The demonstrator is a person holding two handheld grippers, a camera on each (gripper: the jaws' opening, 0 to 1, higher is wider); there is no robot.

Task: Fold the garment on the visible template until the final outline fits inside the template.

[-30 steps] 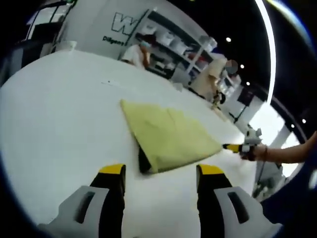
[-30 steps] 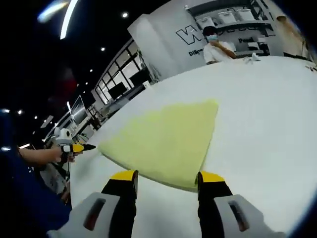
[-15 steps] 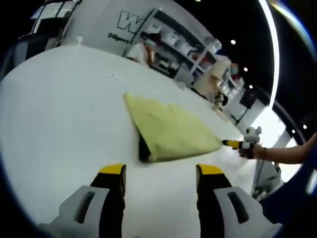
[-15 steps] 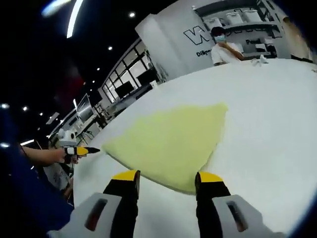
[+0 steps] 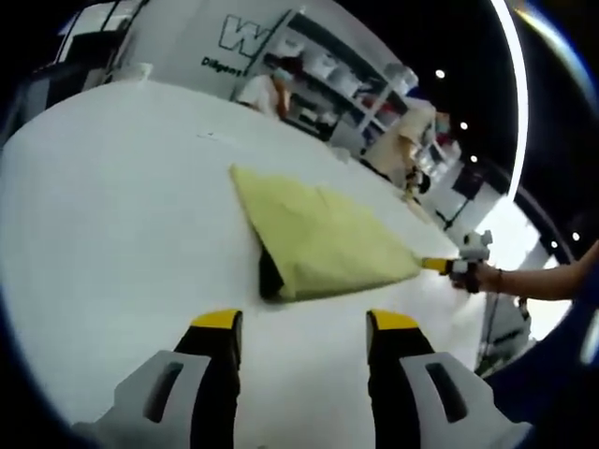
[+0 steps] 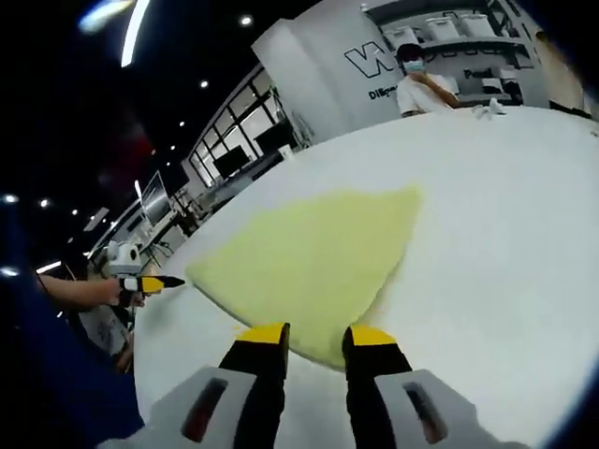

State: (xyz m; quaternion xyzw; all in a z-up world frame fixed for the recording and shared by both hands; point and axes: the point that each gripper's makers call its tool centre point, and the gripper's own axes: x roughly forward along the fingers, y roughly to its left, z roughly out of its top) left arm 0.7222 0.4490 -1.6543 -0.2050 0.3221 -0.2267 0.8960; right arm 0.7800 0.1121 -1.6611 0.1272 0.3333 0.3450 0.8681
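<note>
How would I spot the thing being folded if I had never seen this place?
Find the big white table. On it lies a folded pale yellow cloth with a dark patch under one corner. It is the one coloured thing on that white surface.

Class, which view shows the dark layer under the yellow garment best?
The left gripper view: at the garment's near corner a dark layer shows beneath the fold. The right gripper view shows the garment's yellow top face, no dark layer.

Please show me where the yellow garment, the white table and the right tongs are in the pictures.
yellow garment (image 6: 314,267), right gripper view, middle of the folded cloth.
white table (image 5: 103,206), left gripper view, bare top beside the garment.
right tongs (image 6: 314,335), right gripper view, gap between the two yellow tips.
</note>
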